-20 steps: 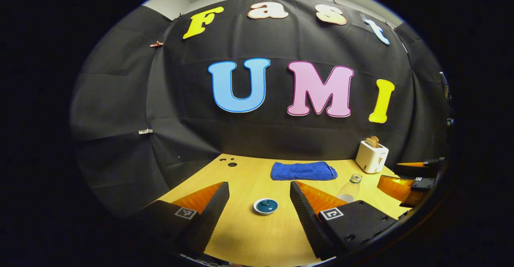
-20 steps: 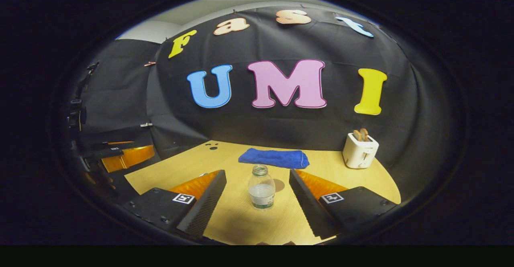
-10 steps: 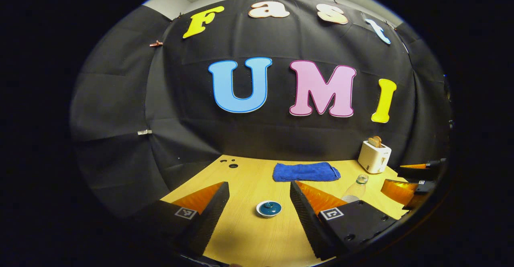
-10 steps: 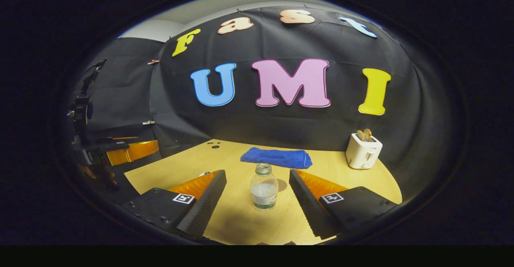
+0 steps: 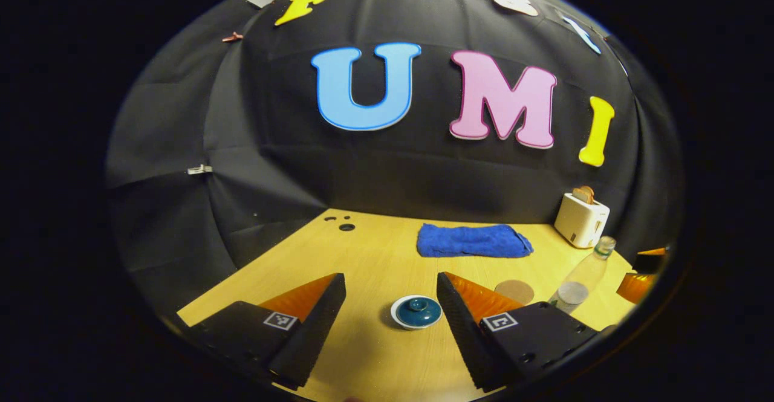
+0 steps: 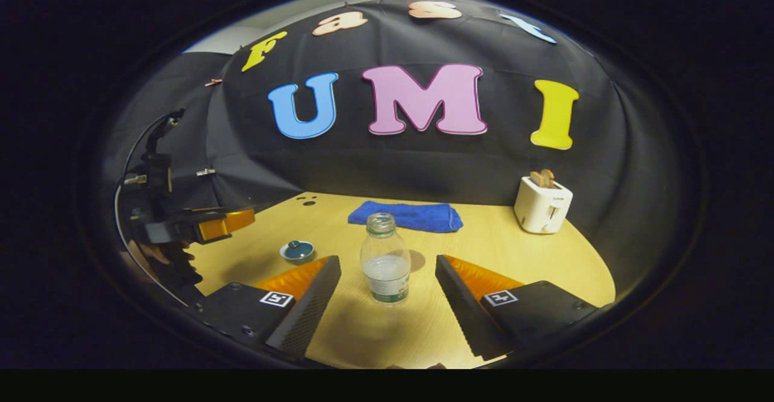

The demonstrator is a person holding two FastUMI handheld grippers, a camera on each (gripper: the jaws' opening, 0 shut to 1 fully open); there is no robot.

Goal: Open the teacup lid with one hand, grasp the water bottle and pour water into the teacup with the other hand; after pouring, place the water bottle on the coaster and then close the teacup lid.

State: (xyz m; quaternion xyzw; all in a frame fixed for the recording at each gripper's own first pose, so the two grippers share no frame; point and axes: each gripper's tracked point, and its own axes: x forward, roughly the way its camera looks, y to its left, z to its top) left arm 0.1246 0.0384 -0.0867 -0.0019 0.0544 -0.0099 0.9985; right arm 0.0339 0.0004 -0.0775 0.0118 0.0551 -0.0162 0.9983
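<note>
Left gripper [image 5: 391,311]: fingers spread wide and empty, the lidded teacup [image 5: 416,312] framed between them, apparently lined up for lifting the lid.
Right gripper [image 6: 387,296]: wide open, empty, straddling the upright, uncapped water bottle [image 6: 386,267], probably ahead of a grasp.
Coaster [image 5: 514,291]: bare, just beside the bottle.
Surface: pale wooden table [image 6: 496,257] with blue towel [image 6: 406,216] and toaster [image 6: 542,204].
Room: black cloth wall behind.
</note>
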